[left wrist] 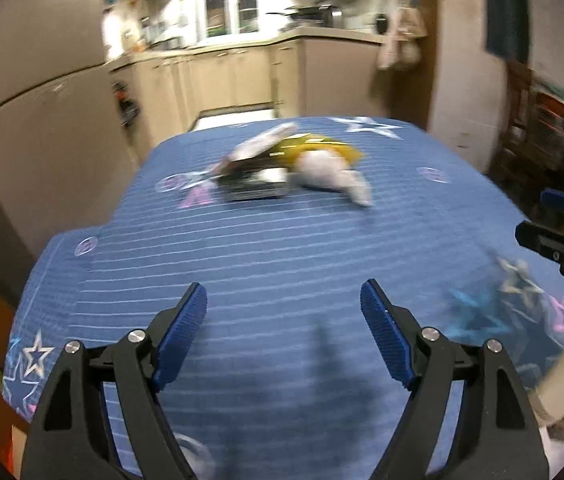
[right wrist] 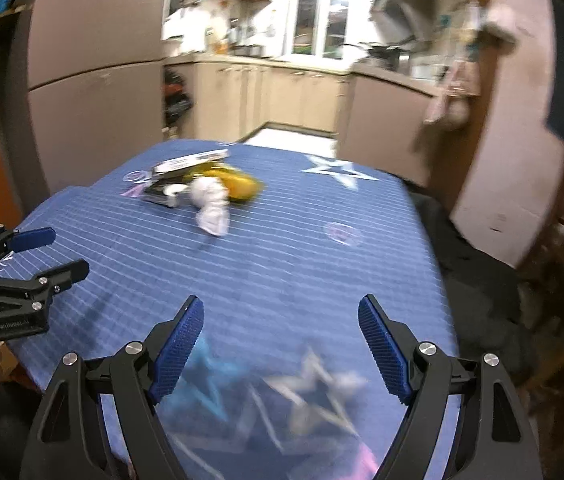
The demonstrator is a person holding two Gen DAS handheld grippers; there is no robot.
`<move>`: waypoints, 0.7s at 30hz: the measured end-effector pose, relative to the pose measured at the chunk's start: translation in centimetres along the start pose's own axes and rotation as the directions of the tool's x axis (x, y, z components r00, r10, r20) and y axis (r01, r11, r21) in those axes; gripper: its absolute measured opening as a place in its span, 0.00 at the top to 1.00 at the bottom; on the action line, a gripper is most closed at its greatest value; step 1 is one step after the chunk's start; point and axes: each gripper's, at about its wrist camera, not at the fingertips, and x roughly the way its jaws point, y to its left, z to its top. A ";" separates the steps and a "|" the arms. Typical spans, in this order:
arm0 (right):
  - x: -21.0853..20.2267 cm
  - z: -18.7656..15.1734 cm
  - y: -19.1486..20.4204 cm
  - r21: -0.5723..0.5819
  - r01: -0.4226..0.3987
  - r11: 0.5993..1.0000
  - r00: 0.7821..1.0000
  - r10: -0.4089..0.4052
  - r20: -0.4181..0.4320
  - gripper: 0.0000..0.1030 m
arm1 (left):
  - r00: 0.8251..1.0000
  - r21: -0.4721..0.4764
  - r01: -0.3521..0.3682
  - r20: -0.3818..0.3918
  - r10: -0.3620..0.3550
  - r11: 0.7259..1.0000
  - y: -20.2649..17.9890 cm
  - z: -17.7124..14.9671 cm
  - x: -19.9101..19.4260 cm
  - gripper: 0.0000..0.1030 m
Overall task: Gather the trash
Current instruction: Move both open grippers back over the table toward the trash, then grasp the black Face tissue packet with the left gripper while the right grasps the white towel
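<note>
Covering the whole desk (left wrist: 282, 280) is a blue cloth with stars and thin stripes; kitchen cabinets and a window sit behind, blurred. Trash pile (left wrist: 294, 168) lies toward the far end of the desk, well apart from both tools. Biggest piece: yellow wrapper or bag (left wrist: 322, 148), looks thin and crinkly, likely light and slippery, best pinched at a loose edge. Next: flat dark packet or box (left wrist: 254, 190) at the pile's left front, with a white-topped flat piece leaning over it; seems stiffer, so take it across a thin edge. Smallest: crumpled white tissue (right wrist: 212, 204), nearest the cameras, soft and very light, will squash, grab the bulk of the wad anywhere. Exact overlap between pieces hard to tell, motion blur.

Left hand-held gripper (left wrist: 284, 316) has jaws spread wide, nothing between them, above the near desk. Right hand-held gripper (right wrist: 281, 320) likewise spread and empty, beside the left one. Judging by this, collecting not started; reach forward needed.
</note>
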 end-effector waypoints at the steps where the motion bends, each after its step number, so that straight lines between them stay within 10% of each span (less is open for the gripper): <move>1: 0.9 0.7 0.4 -0.005 -0.017 1.000 1.000 0.017 -0.003 0.23 | 1.000 -0.012 -0.012 -0.004 0.012 1.000 0.7 0.2 0.3 0.25; 17: 17.4 8.9 4.4 -0.075 -0.192 0.979 0.971 0.178 -0.157 0.25 | 0.995 -0.138 -0.091 -0.060 0.083 0.986 9.5 2.8 5.2 0.20; 21: 19.7 9.5 5.3 -0.065 -0.206 0.976 0.963 0.191 -0.190 0.54 | 0.994 -0.127 -0.103 -0.060 0.096 0.987 9.1 3.5 6.0 0.18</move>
